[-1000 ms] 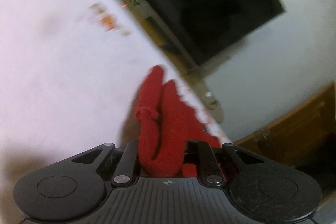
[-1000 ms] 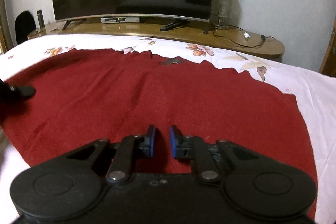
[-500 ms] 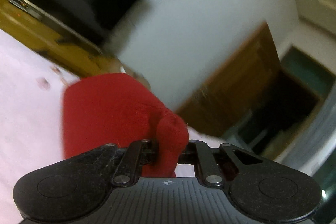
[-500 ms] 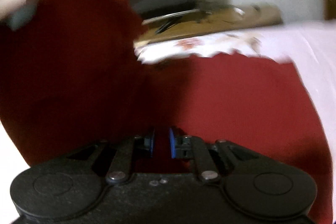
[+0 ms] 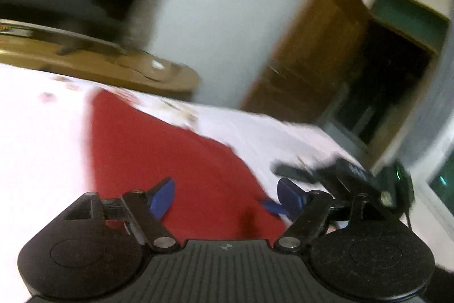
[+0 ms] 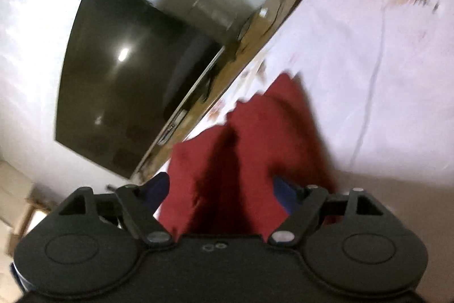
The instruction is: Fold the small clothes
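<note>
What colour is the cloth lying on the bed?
Red. The cloth shows best in the left wrist view, on a pale floral bedsheet.

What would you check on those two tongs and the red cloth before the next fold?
1. Left tongs free of the cloth: ok. The jaws have just been opening and the blue pads stand wide, pressing nothing.
2. Right tongs free: ok. They too have just been opening; the cloth lies between the pads, not pinched.
3. Cloth resting on the sheet: ok.
4. Fold lying flat with edges matched: cannot tell, both views are blurred.
5. Tongs apart from each other: cannot tell; they look close in the left view.
6. Next corner to grab in sight: cannot tell.
</note>
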`<state>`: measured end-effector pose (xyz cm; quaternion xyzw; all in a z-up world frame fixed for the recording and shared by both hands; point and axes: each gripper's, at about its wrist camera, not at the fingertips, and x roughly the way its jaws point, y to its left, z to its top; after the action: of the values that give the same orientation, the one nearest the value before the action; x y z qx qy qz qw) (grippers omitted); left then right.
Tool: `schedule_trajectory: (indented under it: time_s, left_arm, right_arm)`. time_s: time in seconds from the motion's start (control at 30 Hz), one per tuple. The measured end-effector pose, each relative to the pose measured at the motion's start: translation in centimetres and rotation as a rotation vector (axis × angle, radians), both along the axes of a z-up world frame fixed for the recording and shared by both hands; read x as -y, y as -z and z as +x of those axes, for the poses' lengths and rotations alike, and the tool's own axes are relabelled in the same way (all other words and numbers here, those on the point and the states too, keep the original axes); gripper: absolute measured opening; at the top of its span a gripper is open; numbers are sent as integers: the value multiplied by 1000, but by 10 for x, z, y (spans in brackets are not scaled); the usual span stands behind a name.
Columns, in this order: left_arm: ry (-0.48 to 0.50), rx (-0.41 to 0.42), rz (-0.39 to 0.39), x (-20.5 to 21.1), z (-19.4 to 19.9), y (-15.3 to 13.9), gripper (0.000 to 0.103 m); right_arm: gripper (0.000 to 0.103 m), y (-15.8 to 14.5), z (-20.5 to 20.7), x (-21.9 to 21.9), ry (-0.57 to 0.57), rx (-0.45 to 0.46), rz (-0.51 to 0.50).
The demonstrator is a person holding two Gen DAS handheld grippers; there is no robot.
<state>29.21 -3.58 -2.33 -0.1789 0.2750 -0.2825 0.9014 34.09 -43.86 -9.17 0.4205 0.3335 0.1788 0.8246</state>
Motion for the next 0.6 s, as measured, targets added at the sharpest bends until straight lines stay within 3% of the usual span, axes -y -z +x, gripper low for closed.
schedule_trajectory:
  time_s: [0.13, 0.2, 0.33, 0.4, 0.47, 0.5, 0.6]
  left_arm:
    - [-180, -111, 26, -41, 19, 19, 78]
    - [-217, -170, 23, -52, 31, 31, 78]
    - [-231, -212, 28, -53, 32, 43, 78]
    - [-246, -224, 27, -53, 34, 42, 78]
    - [-264, -229, 27, -46, 42, 44, 78]
    - [-268, -228, 26, -44, 47, 45, 78]
    - [-260, -203, 25, -34, 53, 42, 78]
  right_arm:
    - [80, 13, 19, -25, -64, -57, 32]
    - [80, 16, 27, -36, -84, -74, 28]
    - [77, 17, 50, -48, -133, -84, 54]
    - [63, 18, 62, -51, -148, -103, 22]
    - [30, 15, 71, -60, -173, -120, -58]
    - [22, 13, 74, -66, -192, -119, -108]
    - [15, -16, 60, -85, -226, 38, -281]
